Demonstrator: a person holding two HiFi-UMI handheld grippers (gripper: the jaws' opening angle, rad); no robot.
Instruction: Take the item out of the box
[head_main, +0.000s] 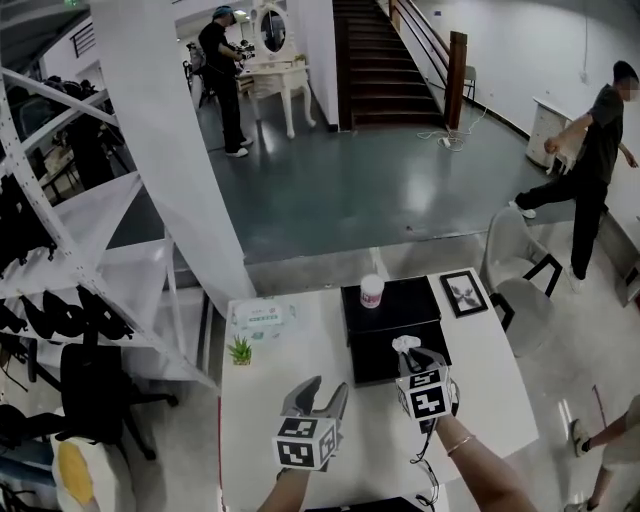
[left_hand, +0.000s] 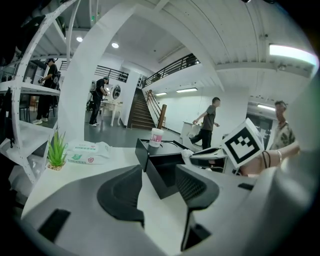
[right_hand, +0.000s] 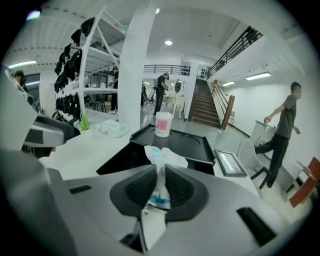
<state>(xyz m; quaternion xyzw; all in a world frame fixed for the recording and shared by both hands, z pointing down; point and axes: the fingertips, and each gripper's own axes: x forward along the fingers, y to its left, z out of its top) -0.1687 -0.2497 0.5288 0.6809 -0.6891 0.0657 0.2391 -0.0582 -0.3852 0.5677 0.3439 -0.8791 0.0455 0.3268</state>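
Observation:
On the white table (head_main: 300, 350) lies an open black box (head_main: 385, 355) with its lid (head_main: 390, 303) just behind it. A white cup (head_main: 372, 291) stands on the lid. My right gripper (head_main: 408, 352) hangs over the box, shut on a crumpled white packet with blue print (right_hand: 161, 159) that sticks up between its pads (right_hand: 142, 187). The packet's top (head_main: 405, 344) shows white in the head view. My left gripper (head_main: 322, 392) is open and has nothing in it, left of the box and low over the table. In the left gripper view the box (left_hand: 162, 162) lies just beyond the jaws.
A pack of wipes (head_main: 262, 317) and a small potted plant (head_main: 240, 350) sit at the table's left. A framed picture (head_main: 463, 292) lies right of the lid. White chairs (head_main: 520, 285) stand to the right, metal shelving (head_main: 70, 250) to the left. People walk on the floor beyond.

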